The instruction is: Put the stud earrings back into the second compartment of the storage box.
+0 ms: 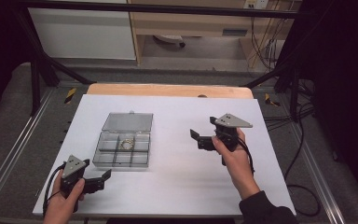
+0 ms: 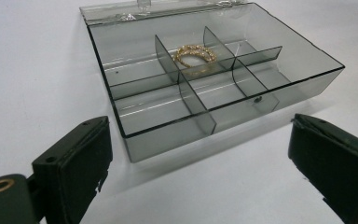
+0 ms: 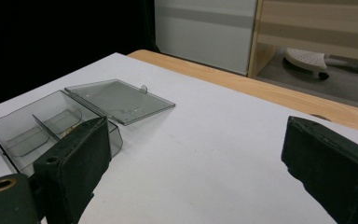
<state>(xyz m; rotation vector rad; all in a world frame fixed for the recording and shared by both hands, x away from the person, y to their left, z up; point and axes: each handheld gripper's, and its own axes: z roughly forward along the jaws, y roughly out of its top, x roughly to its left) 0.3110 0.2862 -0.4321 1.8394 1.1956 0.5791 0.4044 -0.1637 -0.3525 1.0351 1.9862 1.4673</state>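
Here, nearest me, my left gripper sits low at the front-left of the white table with its jaws spread wide and empty, aimed at the clear compartment box just ahead of it, while my right gripper hovers well off to the right, likewise wide open and holding nothing. Farther in, the gold bracelet lies in a back middle compartment, and beyond it the box's lid lies folded flat on the table. I judge the bracelet light, hard and slippery, boxed in by thin dividers, so I'd pinch across its upper rim from above; the box looks light, stiff and brittle, likely to skid unless steadied at a side wall.
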